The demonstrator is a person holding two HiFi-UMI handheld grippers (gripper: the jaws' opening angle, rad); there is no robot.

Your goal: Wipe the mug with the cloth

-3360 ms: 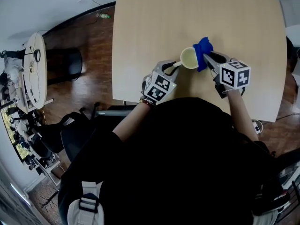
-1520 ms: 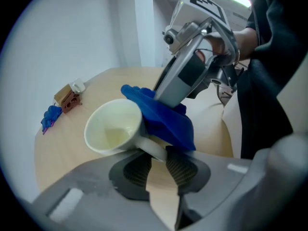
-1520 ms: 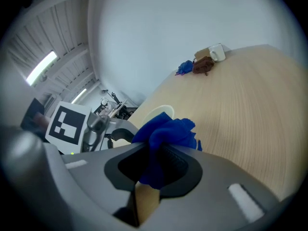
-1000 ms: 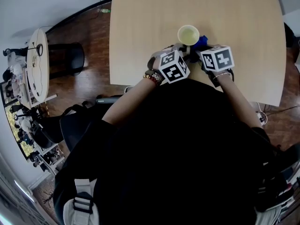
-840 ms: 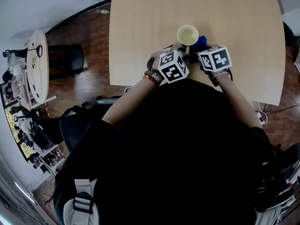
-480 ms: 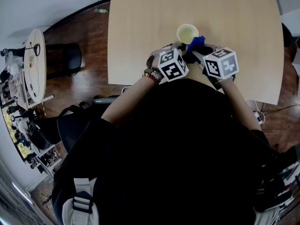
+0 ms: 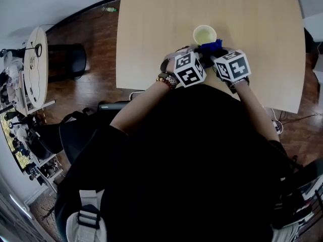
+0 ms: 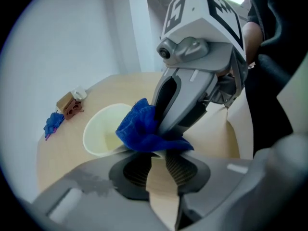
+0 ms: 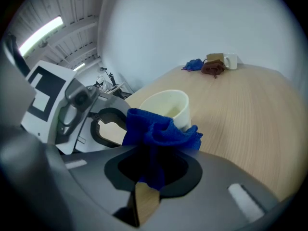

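While the pale cream mug (image 7: 204, 35) stands out over the near part of the light wood desk (image 7: 161, 19), just ahead of both tools, its mouth faces up toward the head view and looks empty; no view settles whether its base touches the desk. A bunched blue cloth (image 7: 209, 47) presses against the mug's outer wall on the side nearest the person, touching the rim. In the right gripper view, the right hand-held gripper (image 9: 153, 158) has its jaws pinched on that cloth, a strip of which hangs down between them while the rest swells out above the tips and against the mug. In the left gripper view, the left hand-held gripper (image 8: 156, 160) has its ribbed pads (image 8: 183, 166) drawn nearly together, closing on a white piece of the mug that sits under the cloth, most likely the handle; a thin wedge of desk shows between the jaws nearer the camera. The two tools meet at the mug from opposite sides, their marker cubes close beside each other. Far across the desk, well apart from the mug, lie a small blue rag (image 9: 194, 64), a brown object (image 9: 214, 67) and a small white cup (image 9: 231, 60), close together.
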